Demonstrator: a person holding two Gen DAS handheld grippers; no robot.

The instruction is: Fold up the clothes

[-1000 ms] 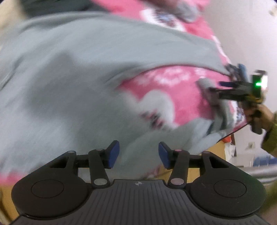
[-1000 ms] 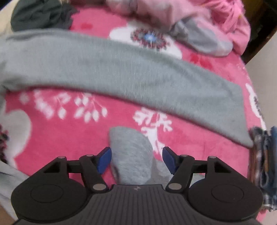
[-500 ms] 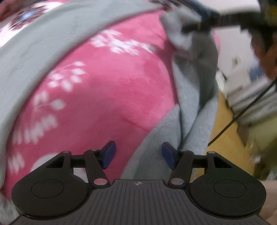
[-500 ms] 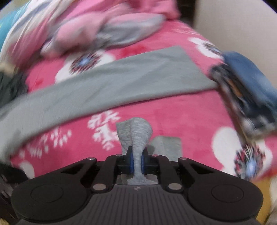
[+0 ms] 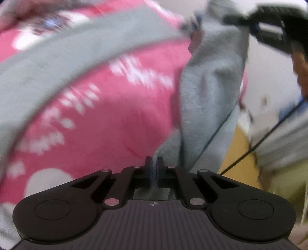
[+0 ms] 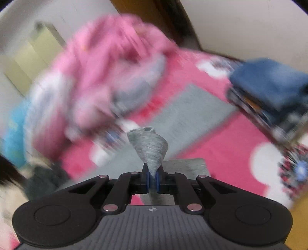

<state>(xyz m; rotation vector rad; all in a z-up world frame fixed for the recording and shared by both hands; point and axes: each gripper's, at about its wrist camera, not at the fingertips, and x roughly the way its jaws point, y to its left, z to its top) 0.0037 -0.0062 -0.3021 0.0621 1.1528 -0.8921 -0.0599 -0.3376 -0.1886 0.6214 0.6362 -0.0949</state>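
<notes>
Both the left gripper (image 5: pixel 153 170) and right gripper (image 6: pixel 152 178) were clamped tight on the soft grey knit garment (image 5: pixel 209 80) (over a pink floral blanket (image 5: pixel 115 119)).

Bed covered by a pink floral blanket (image 6: pixel 221 142). Plain white wall (image 6: pixel 240 25) seen behind the bed, with a dark wooden door frame (image 6: pixel 154 17) set into it. Yellow-brown floor (image 5: pixel 238 153) visible beside the bed. Everything heavily motion-blurred.

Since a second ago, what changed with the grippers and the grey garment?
Both closed on it: the right gripper first, lifting a pinched fold of the grey garment, then the left gripper on its edge. The pink blanket stays underneath.
</notes>
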